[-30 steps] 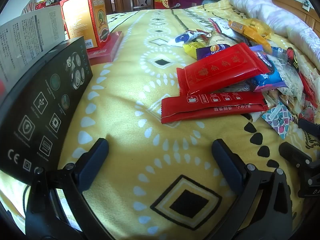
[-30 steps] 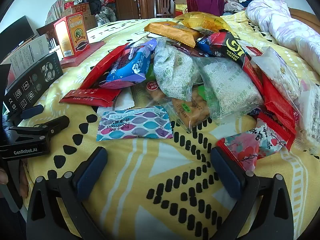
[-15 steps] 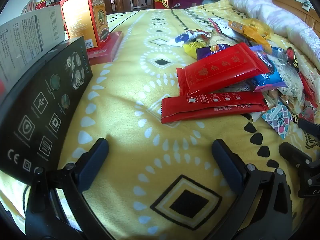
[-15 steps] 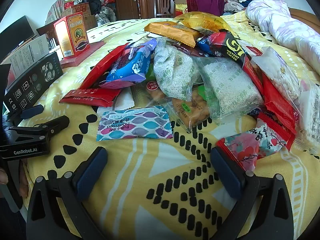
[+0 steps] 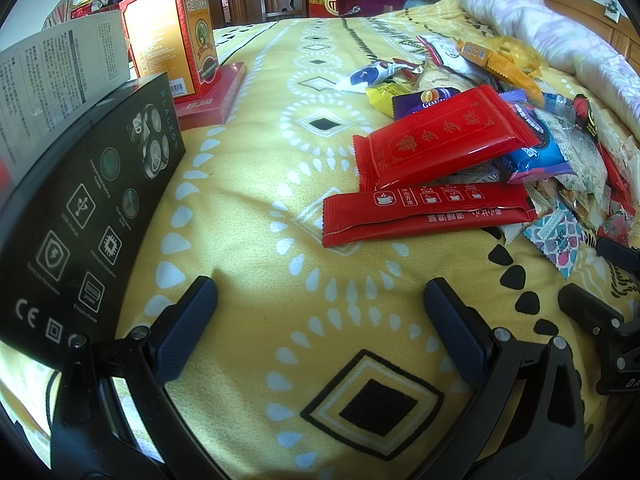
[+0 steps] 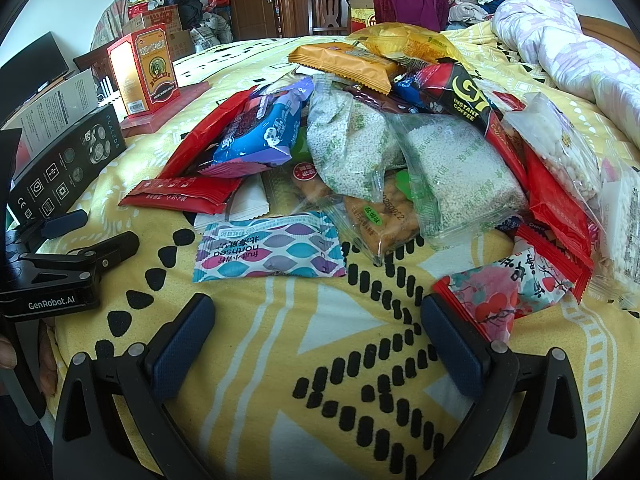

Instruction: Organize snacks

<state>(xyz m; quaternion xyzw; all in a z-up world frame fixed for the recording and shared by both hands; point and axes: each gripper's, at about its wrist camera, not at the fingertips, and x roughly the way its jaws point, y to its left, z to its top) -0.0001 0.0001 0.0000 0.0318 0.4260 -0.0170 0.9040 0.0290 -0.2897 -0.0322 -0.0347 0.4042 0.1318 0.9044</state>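
Sorting looks barely begun, if at all: the snacks (image 6: 360,152) lie in one loose heap on the bed (image 6: 248,368), packets overlapping, with no sorted group to be seen. The left gripper (image 5: 320,308) and the right gripper (image 6: 318,320) both hang released and empty over bare blanket just short of the heap. A long red packet (image 5: 424,212) and a patterned packet (image 6: 270,250) lie nearest, easy first picks. Nearly everything is left to do.
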